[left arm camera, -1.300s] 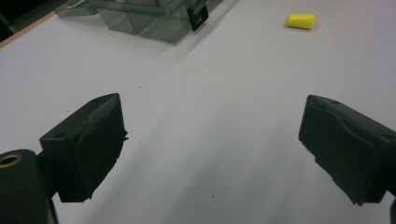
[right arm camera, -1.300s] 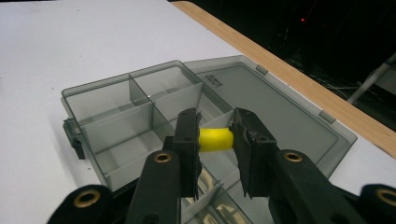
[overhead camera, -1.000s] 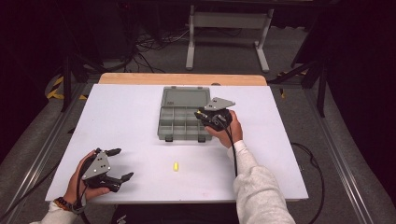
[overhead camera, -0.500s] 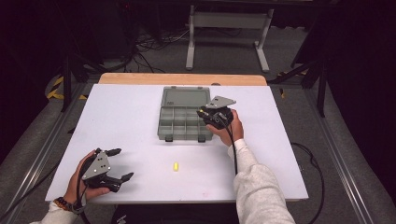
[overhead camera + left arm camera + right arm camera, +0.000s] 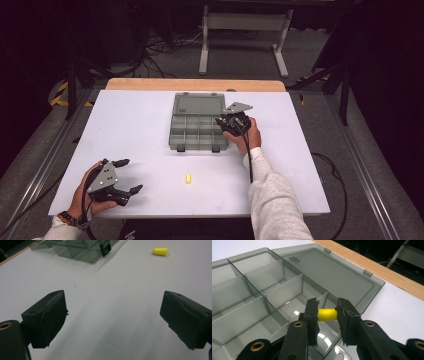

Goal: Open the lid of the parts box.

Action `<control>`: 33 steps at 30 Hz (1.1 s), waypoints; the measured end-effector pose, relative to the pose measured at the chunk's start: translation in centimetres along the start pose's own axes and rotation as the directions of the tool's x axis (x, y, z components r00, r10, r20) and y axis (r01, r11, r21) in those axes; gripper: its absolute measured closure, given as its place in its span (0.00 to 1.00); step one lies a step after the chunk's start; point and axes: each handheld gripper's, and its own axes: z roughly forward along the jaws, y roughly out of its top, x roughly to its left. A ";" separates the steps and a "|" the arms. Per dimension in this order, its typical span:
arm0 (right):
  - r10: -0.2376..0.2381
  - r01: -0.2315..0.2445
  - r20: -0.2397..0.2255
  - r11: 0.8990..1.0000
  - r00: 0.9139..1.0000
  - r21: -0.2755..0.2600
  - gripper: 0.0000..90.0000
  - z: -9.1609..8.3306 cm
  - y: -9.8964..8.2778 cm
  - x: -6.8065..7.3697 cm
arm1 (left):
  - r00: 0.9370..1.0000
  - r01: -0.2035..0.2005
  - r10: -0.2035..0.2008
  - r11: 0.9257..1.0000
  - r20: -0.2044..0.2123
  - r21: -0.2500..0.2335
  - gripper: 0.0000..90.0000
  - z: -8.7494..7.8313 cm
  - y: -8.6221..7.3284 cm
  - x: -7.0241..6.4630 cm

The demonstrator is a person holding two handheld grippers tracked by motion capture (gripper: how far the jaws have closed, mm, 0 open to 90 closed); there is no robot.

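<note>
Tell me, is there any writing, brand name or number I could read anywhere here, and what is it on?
Open lid of the grey compartment box: two short lines of raised lettering near one corner, too small and blurred to read.
Yellow earplug in the right gripper: no marking visible.
Yellow earplug on the table: no marking visible.
Left gripper, white table: no text.

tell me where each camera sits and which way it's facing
High view: fixed above the person's side, looking forward and down on the white table; both forearms, left gripper and right gripper show.
Left gripper view: low over the table, looking along its open jaws at a loose yellow earplug.
Right gripper view: above the compartment box, jaws clamping a yellow earplug.
Shared: all three show the box; high and left views share the loose earplug.
</note>
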 end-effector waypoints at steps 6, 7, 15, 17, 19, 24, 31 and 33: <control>0.000 0.000 0.011 1.000 1.000 0.012 0.78 0.3 -0.1 -0.1 | 1.000 0.000 0.000 1.000 0.000 0.000 0.09 0.0 0.0 0.0; -0.001 0.001 0.013 1.000 1.000 0.014 0.78 0.3 -0.1 0.0 | 1.000 0.000 0.000 1.000 0.000 0.001 0.09 0.0 0.0 0.0; 0.004 -0.004 0.018 1.000 1.000 0.015 0.76 0.3 -0.2 0.0 | 1.000 0.000 0.000 1.000 0.000 0.001 0.09 0.0 0.0 0.0; 0.006 -0.006 0.023 1.000 1.000 0.015 0.76 0.3 -0.2 0.0 | 1.000 0.000 0.000 1.000 0.000 0.001 0.09 0.0 0.0 0.0; 0.016 -0.016 0.019 1.000 1.000 0.010 0.75 0.3 -0.2 -0.1 | 1.000 0.000 0.000 1.000 -0.001 0.001 0.09 0.0 0.0 0.0; 0.016 -0.017 0.023 1.000 1.000 0.006 0.71 0.2 -0.2 -0.1 | 1.000 0.001 -0.001 1.000 0.000 0.002 0.09 0.0 0.0 0.0; 0.022 -0.022 0.038 1.000 0.999 -0.015 0.67 -0.2 -0.1 -0.1 | 1.000 0.002 -0.002 1.000 -0.002 0.001 0.09 0.0 0.0 0.0; 0.028 -0.027 0.036 0.999 0.999 -0.029 0.67 -0.5 -0.1 0.0 | 1.000 0.002 -0.002 1.000 -0.003 0.001 0.09 0.0 0.0 0.0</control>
